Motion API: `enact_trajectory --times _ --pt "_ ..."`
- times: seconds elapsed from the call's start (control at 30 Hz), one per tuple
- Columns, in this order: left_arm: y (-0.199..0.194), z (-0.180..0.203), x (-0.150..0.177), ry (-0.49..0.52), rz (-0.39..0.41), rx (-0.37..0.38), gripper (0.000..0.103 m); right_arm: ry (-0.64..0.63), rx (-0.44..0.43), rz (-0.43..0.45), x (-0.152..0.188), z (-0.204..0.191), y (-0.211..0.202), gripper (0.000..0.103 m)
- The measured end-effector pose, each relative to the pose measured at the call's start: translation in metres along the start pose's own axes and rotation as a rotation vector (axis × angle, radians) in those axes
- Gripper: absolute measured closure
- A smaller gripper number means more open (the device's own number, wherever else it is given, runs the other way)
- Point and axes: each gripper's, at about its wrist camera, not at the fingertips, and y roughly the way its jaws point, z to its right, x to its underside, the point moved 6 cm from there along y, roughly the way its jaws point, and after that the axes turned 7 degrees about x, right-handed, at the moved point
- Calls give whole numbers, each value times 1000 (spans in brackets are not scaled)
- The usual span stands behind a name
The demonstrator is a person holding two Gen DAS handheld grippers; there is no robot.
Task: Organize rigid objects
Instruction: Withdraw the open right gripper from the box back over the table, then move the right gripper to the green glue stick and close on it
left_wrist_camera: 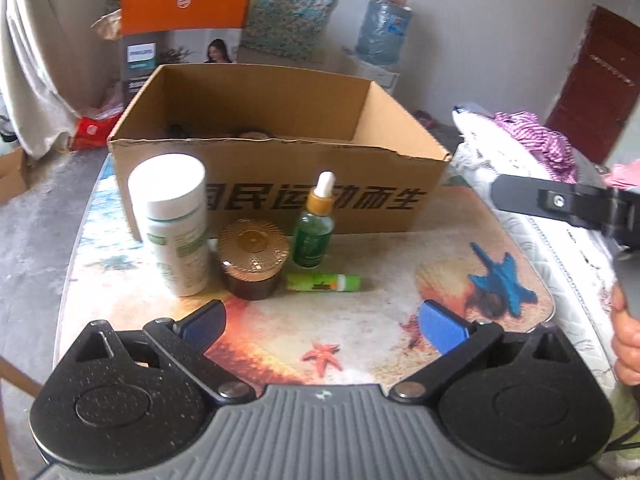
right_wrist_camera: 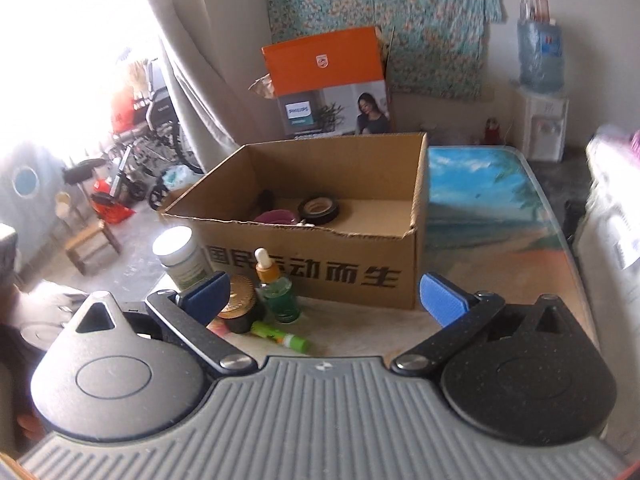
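Four small items are lined up on the printed tabletop (left_wrist_camera: 460,240) against the front wall of an open cardboard box (left_wrist_camera: 280,184), presumably staged for loading into it. A tape roll (right_wrist_camera: 319,209) is already seen inside the box, centre of the right wrist view. At centre left of the left wrist view, the white bottle (left_wrist_camera: 174,220), the gold-lidded jar (left_wrist_camera: 253,260) and the dropper bottle (left_wrist_camera: 314,228) are stood upright, long axes vertical. The green tube (left_wrist_camera: 323,282) is laid flat, its long axis running left to right across the frame, parallel to the box front. The left gripper (left_wrist_camera: 324,322) is held with jaws spread wide, nothing between them. The right gripper (right_wrist_camera: 324,298) is likewise spread and empty.
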Motion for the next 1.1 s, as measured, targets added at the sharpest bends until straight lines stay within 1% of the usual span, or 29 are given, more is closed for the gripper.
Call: enact_trajectory --times 0.07,0.13,0.23,0.3,0.37,0.43,0.47,0.53,0.57,0.6,0.63,0.77,0.8,0.9,1.03,1.1 --pt "8 2 1 29 1 -16 0 37 -52 -22 1 1 6 1" --pt "20 4 4 74 -17 -49 0 72 -96 -66 2 1 19 1" --pt "40 6 10 125 -56 -101 0 80 -109 -134 6 -3 41 2" --pt "51 8 14 143 -81 -109 0 60 -117 -174 9 -10 55 4" --pt "60 10 17 150 -97 -104 2 36 -131 -227 13 -17 74 11" --pt "66 11 19 149 -113 -90 6 9 -147 -273 16 -25 89 22" --pt "69 10 19 144 -118 -83 8 -5 -151 -296 19 -29 97 26" --pt "73 10 20 132 -126 -63 15 -31 -159 -347 23 -35 113 41" --pt "74 10 22 127 -133 -55 18 -42 -167 -373 25 -38 122 44" --pt "76 8 21 123 -141 -50 23 -50 -173 -392 28 -39 128 51" --pt "78 8 22 118 -145 -46 28 -59 -180 -414 30 -41 135 53" --pt "79 5 22 110 -138 -34 35 -61 -198 -468 36 -44 156 61" --pt "78 3 21 104 -136 -30 37 -58 -199 -481 37 -45 159 67" --pt "74 -2 20 83 -139 -8 44 -24 -225 -526 44 -46 164 73" --pt "66 -8 21 52 -151 34 49 34 -255 -570 56 -49 160 75" --pt "64 -9 22 43 -161 50 51 72 -288 -589 62 -51 156 75"
